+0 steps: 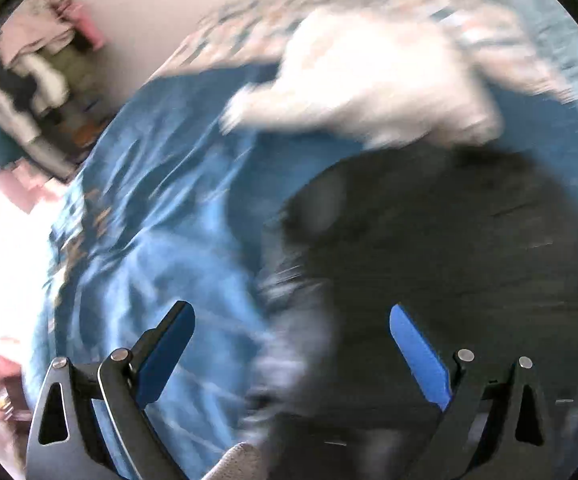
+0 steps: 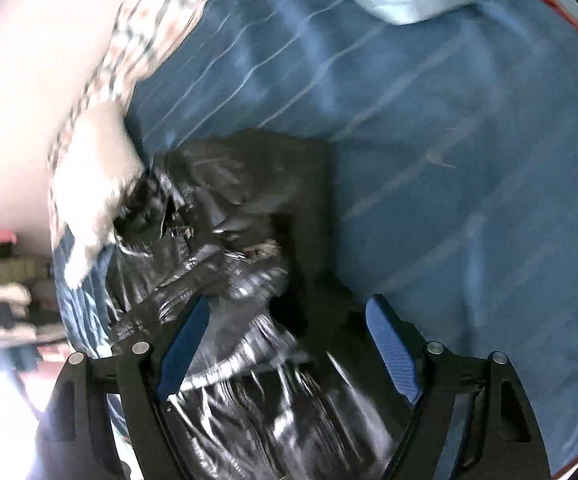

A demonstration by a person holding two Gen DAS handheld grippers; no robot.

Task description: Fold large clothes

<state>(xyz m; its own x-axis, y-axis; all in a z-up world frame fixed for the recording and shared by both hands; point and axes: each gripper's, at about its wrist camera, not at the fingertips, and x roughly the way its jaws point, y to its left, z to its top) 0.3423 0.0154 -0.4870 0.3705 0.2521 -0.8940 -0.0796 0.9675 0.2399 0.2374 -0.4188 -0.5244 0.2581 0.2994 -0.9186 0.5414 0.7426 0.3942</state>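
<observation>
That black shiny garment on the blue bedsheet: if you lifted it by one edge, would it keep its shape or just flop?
Probably flop: the black garment lies crumpled in soft, irregular folds on the blue bedsheet. Its glossy highlights suggest a smooth, possibly slippery fabric that could slide between the pads of the right hand-held gripper. It looks bulky, so the rest would likely drag and hang.

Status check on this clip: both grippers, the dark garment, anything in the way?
Left gripper open, right gripper open, both empty. Crumpled black garment lies unfolded on blue striped bedsheet. White fluffy cloth beside it; motion blur.
</observation>
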